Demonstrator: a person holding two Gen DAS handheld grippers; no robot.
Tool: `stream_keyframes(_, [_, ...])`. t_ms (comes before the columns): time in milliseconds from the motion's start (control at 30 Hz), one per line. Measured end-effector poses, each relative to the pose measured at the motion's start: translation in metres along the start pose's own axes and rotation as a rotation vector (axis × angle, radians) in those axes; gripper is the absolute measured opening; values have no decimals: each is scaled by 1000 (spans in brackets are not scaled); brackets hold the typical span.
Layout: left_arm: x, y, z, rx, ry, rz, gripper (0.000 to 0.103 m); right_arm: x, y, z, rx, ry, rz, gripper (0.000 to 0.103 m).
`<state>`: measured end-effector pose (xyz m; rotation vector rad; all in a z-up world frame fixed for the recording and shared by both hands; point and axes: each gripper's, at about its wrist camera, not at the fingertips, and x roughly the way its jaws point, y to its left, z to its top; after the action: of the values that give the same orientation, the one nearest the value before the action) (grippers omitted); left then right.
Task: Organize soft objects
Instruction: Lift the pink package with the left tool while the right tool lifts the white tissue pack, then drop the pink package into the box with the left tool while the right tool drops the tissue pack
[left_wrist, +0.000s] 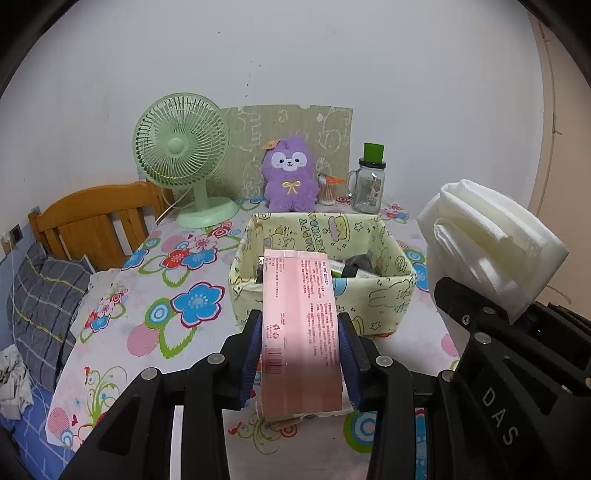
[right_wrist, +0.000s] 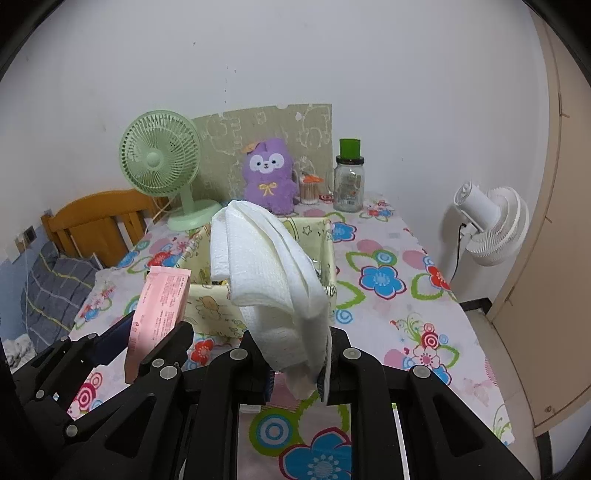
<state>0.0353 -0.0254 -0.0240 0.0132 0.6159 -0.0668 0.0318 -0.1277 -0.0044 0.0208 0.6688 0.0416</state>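
Through the left wrist camera, nearest me, my left gripper (left_wrist: 301, 347) has its jaws partly closed, clamping a flat pink printed packet (left_wrist: 301, 332) (barcode end toward me) that hangs in the air before the yellow cartoon-print fabric box (left_wrist: 391, 284) on the flowered tablecloth (left_wrist: 166, 295). Through the right wrist camera, my right gripper (right_wrist: 295, 363) is pinched tight on a folded white quilted cloth (right_wrist: 269, 273), which rears up in front of the same box; a purple plush toy (right_wrist: 269, 177) sits behind.
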Motion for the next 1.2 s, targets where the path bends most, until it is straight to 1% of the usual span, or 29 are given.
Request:
stream_keyframes(267, [-9, -1, 13, 7, -30, 8, 40, -9, 2, 13, -5, -25, 0, 20])
stream_keyframes(500, [-6, -3, 22, 15, -38, 2, 40, -8, 4, 21, -13, -32, -2, 20])
stream_keyframes(867, [13, -1, 37, 11, -28, 9, 40, 15, 5, 37, -28, -26, 10, 20])
stream_keyframes(1200, [38, 1, 49, 12, -3, -5, 40, 38, 6, 50, -28, -12, 23, 20])
